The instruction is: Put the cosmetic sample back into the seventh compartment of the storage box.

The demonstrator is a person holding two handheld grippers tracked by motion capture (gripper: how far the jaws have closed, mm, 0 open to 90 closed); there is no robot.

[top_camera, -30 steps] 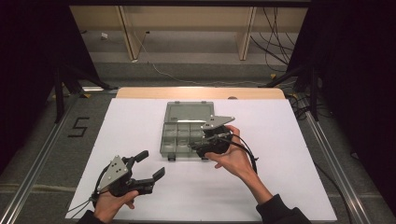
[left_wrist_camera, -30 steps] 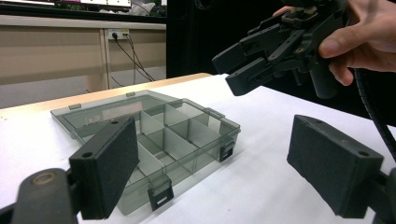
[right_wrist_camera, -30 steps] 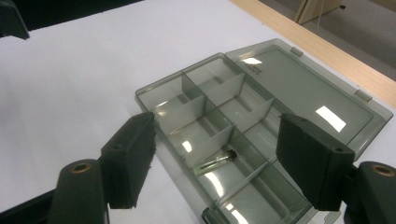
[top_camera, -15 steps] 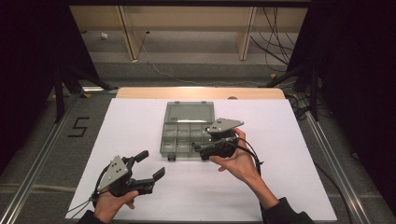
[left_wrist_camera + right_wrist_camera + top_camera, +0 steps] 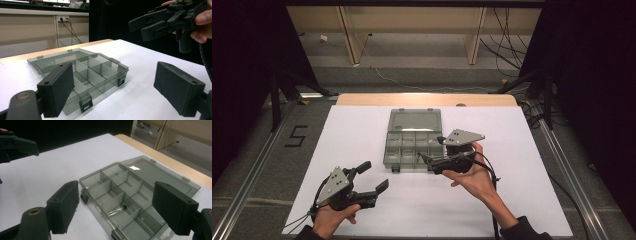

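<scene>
Two grippers: left gripper (image 5: 368, 181) rests near the table's (image 5: 532, 150) front edge, jaws spread, nothing between them; right gripper (image 5: 432, 151) hovers at the organizer box's (image 5: 412, 142) right front corner, jaws having just been opening, now wide apart and empty.
Step in hand: judged a release followed by a pull-back; best done by drawing level away, clear of the dividers.
Box: lid folded back flat, latches undone.
Contents: one small dark screw-like part (image 5: 118, 210) lies loose in a middle compartment; other compartments appear bare.
</scene>
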